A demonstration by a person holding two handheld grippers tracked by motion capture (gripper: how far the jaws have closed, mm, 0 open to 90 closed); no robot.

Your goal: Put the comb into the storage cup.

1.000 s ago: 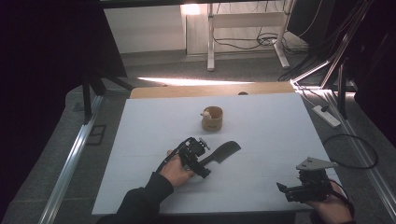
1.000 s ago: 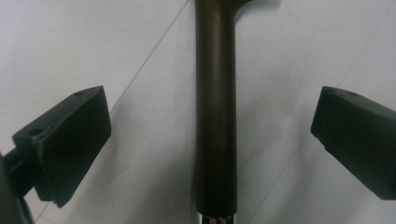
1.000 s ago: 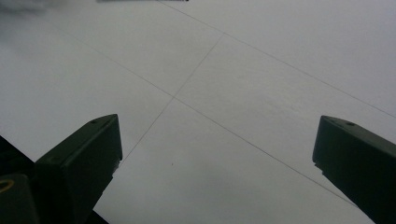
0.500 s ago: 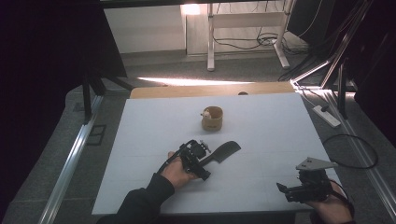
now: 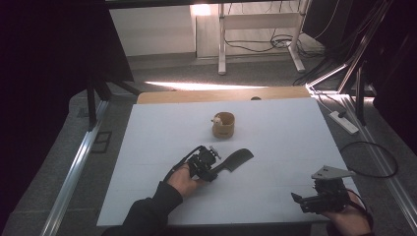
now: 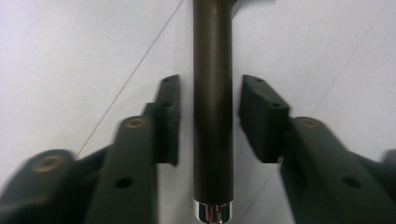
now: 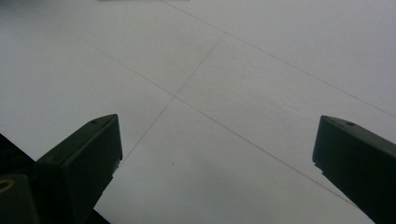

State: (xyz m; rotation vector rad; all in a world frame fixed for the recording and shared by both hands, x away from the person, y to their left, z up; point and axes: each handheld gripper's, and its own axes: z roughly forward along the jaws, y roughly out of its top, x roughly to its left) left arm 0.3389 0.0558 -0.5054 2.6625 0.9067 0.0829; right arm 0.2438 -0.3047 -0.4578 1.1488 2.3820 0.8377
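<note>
A black cleaver [image 5: 237, 159] lies flat on the white table [image 5: 275, 128], blade toward the far right. My left gripper [image 5: 210, 167] sits at its handle end. In the left gripper view the dark handle [image 6: 212, 46], with a shiny metal cap at its near end, runs between the jaws of my left gripper [image 6: 210, 93]. The jaws have just been closing, and a narrow gap still shows on each side of the handle. My right gripper [image 5: 297, 199] rests near the table's front right corner. In its own view my right gripper [image 7: 217, 140] stands wide open over bare table.
A small round wooden cup [image 5: 223, 125] with a pale thing in it stands behind the cleaver, toward the table's far middle. A wooden board edge [image 5: 221, 95] lies beyond the far edge. Cables and stand legs are on the floor at the right.
In the high view both hands stay where they were; the left gripper remains at the cleaver's handle and the cleaver has not shifted.
</note>
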